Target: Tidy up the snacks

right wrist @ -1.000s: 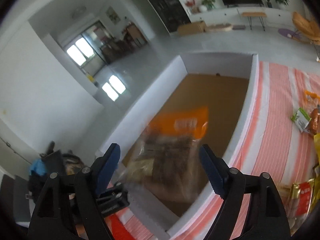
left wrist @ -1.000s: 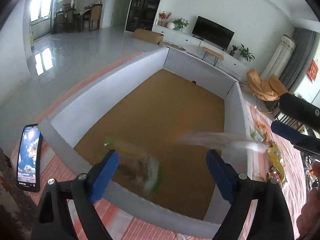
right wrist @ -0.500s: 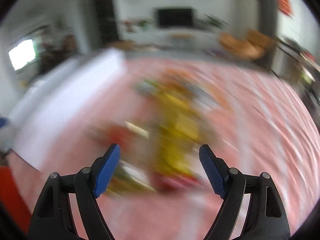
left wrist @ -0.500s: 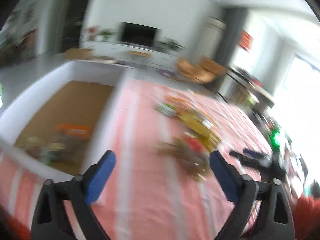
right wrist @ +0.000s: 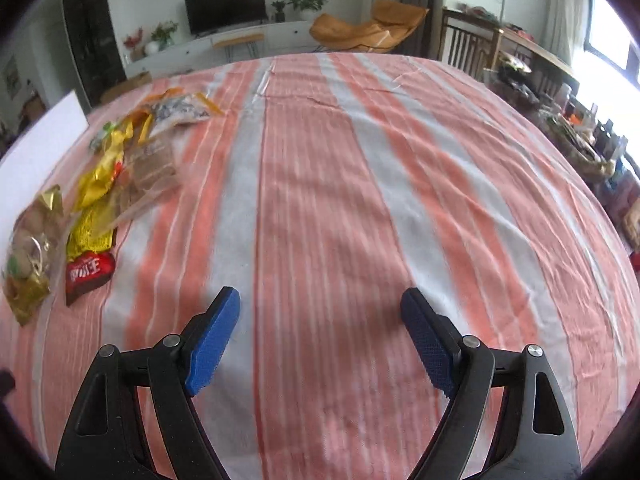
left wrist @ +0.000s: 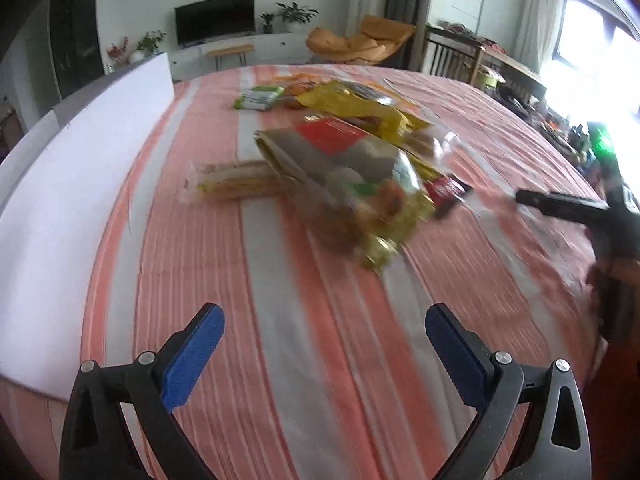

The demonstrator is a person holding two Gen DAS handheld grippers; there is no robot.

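Note:
A heap of snack packets lies on the striped cloth. In the left wrist view a clear-and-gold bag (left wrist: 360,192) lies nearest, with a yellow bag (left wrist: 360,108) behind it, a small green packet (left wrist: 258,98) farther back and a flat yellow packet (left wrist: 236,184) to its left. My left gripper (left wrist: 324,344) hangs open over bare cloth short of the heap. My right gripper (right wrist: 320,340) holds nothing; its jaws are opening above bare cloth, right of the gold bag (right wrist: 30,248), a red packet (right wrist: 88,274) and the yellow bag (right wrist: 96,184). It also shows as dark fingers (left wrist: 560,208).
The white wall of the box (left wrist: 76,184) runs along the left edge of the cloth. An orange and white striped cloth (right wrist: 360,184) covers the table, bare to the right of the heap. A chair, a TV unit and cluttered shelves stand beyond.
Both grippers swung right from above the box, where a green-edged and an orange packet were dropping out of their jaws, to the cloth. Both now point at the table, empty.

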